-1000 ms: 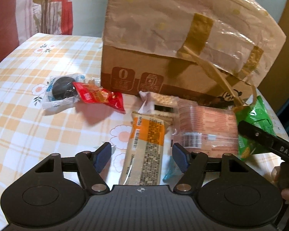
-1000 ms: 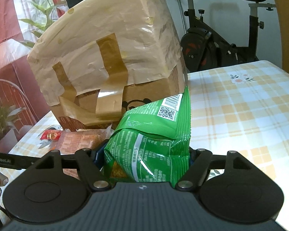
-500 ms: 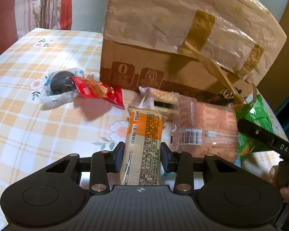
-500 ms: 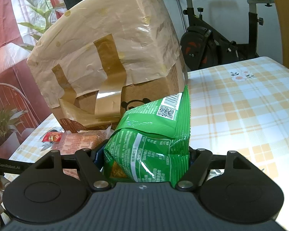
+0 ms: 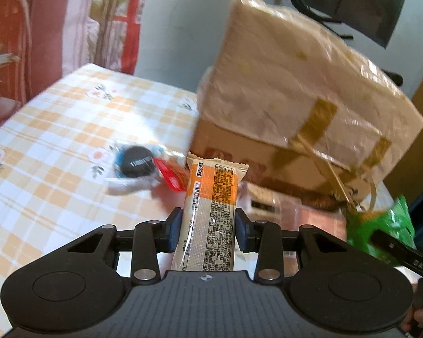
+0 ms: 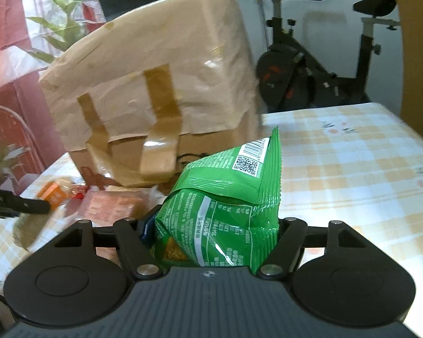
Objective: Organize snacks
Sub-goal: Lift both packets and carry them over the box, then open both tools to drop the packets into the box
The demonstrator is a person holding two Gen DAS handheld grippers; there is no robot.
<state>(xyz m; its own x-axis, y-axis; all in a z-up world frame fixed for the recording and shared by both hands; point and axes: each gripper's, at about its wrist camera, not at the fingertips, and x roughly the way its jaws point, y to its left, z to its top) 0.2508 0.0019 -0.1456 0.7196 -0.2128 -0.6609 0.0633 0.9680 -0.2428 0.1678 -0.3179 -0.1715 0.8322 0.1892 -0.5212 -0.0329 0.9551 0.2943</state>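
My left gripper (image 5: pixel 208 229) is shut on an orange and white snack bar (image 5: pixel 211 197) and holds it tilted up off the table. My right gripper (image 6: pixel 211 232) is shut on a green snack bag (image 6: pixel 225 197), also seen in the left wrist view (image 5: pixel 380 231). On the checked tablecloth lie a round dark cookie pack (image 5: pixel 135 166), a red packet (image 5: pixel 172 177), a pink wrapped pack (image 5: pixel 318 219) and a small cracker pack (image 5: pixel 262 200). The cardboard box (image 5: pixel 296 118) with its paper-taped flap stands behind them.
The table (image 5: pixel 56 129) extends to the left in the left wrist view and to the right in the right wrist view (image 6: pixel 352 169). An exercise bike (image 6: pixel 324 64) stands behind the table. Red patterned curtains (image 5: pixel 42 22) hang at the left.
My left gripper has closed on the orange snack bar and lifted it off the table. My right gripper has risen a little with the green bag.
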